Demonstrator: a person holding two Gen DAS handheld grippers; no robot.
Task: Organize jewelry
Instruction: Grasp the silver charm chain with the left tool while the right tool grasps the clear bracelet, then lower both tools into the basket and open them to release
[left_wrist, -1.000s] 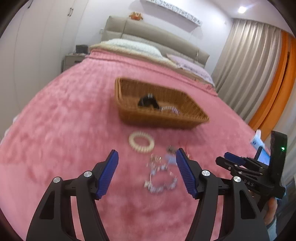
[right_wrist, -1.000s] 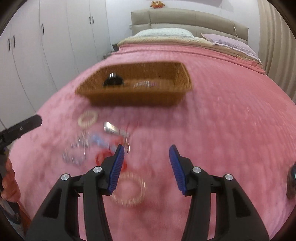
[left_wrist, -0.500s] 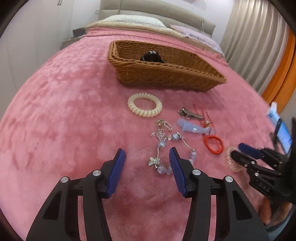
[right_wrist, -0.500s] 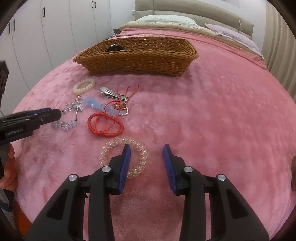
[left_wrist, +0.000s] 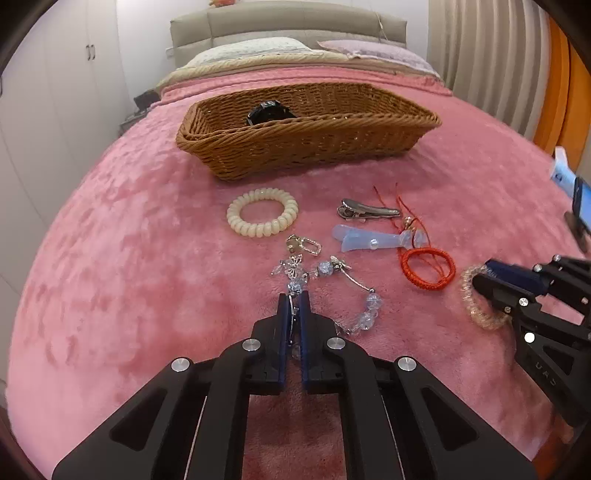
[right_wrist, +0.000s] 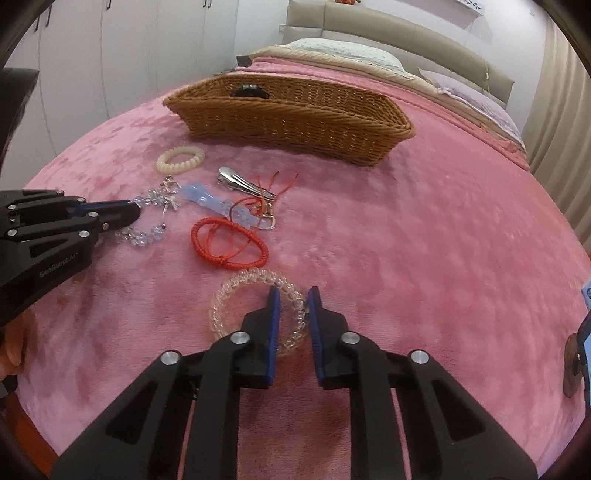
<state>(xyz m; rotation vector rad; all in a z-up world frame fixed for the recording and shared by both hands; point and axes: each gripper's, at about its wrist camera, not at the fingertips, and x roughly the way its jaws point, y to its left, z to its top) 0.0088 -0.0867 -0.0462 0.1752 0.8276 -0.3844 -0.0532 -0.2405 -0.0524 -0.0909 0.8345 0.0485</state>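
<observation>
Left gripper (left_wrist: 292, 301) pinched tight on silver beaded crystal charm chain (left_wrist: 325, 273), mid pink plush bedspread (left_wrist: 129, 258). Limp, light, snag-prone; best gripped at metal link. Right gripper (right_wrist: 293, 295) narrowly apart, straddling springy clear coil bracelet (right_wrist: 258, 306) nearby.

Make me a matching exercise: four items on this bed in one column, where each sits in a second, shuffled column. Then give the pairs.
1. crystal bead bracelet
2. clear coil hair tie
3. black item
4. cream coil hair tie

A. in the wicker basket
B. between the left gripper jaws
C. loose on the blanket, in front of the basket
D. between the right gripper jaws

Pairs: 1-B, 2-D, 3-A, 4-C
</observation>
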